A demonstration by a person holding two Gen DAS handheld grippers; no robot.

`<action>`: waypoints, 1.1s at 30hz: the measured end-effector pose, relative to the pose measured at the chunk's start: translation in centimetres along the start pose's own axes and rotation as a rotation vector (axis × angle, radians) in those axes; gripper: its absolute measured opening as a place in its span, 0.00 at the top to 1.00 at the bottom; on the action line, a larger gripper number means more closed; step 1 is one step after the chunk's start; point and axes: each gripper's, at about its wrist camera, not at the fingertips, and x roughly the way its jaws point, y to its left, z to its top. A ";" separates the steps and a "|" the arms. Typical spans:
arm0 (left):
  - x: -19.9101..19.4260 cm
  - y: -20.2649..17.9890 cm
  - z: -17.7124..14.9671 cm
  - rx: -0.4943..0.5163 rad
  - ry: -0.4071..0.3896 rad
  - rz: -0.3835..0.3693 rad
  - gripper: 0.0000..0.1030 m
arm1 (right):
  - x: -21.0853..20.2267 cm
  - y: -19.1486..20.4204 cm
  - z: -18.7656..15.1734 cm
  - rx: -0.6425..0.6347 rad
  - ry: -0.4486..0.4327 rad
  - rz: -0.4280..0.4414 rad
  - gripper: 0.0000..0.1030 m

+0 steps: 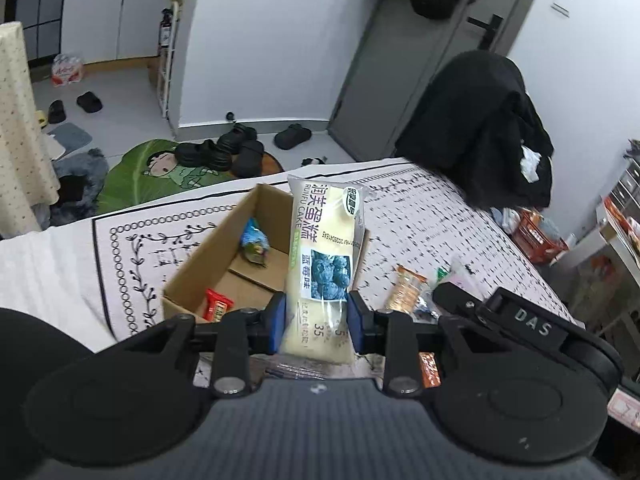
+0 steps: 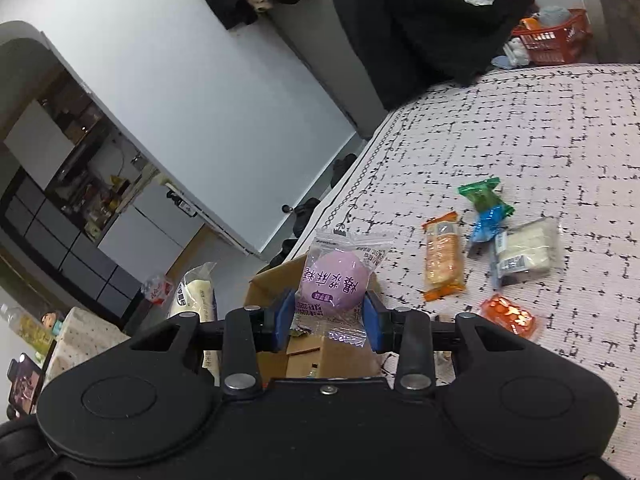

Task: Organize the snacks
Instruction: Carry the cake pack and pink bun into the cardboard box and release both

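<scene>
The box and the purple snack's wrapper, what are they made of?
The box looks like plain brown cardboard: matte, with folded flaps inside. The purple snack's wrapper seems thin clear plastic: glossy, see-through, with crimped edges, held by the right gripper.

Pale yellow was seen on the cake packet point(image 1: 320, 256), with a dark blueberry picture and black lettering printed on it. The mochi wrapper point(image 2: 340, 280) was clear, a lilac ball showing inside under purple characters. Plain brown was worn by the cardboard box point(image 1: 208, 256). The bed cover point(image 2: 520, 152) was done in pinkish white with broken black dashes, and blue pads point(image 1: 280, 320) were fitted on the black grippers.
</scene>
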 end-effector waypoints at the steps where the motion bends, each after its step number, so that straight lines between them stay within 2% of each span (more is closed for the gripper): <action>1: 0.0 0.3 0.2 -0.007 0.001 0.001 0.70 | 0.1 0.2 0.0 -0.003 -0.001 0.001 0.64; 12: 1.8 3.8 1.3 -0.064 0.015 0.020 0.70 | 1.2 2.5 -0.9 -0.075 -0.003 0.019 0.64; 21: 4.8 6.3 1.0 -0.092 0.078 0.046 0.70 | 2.8 3.6 -2.0 -0.110 0.038 0.009 0.64; 30: 6.7 6.5 1.6 -0.089 0.108 0.036 0.69 | 4.8 4.0 -2.4 -0.126 0.081 0.001 0.64; 33: 6.7 6.2 1.9 -0.080 0.082 0.053 0.65 | 5.2 4.0 -2.5 -0.134 0.083 0.004 0.64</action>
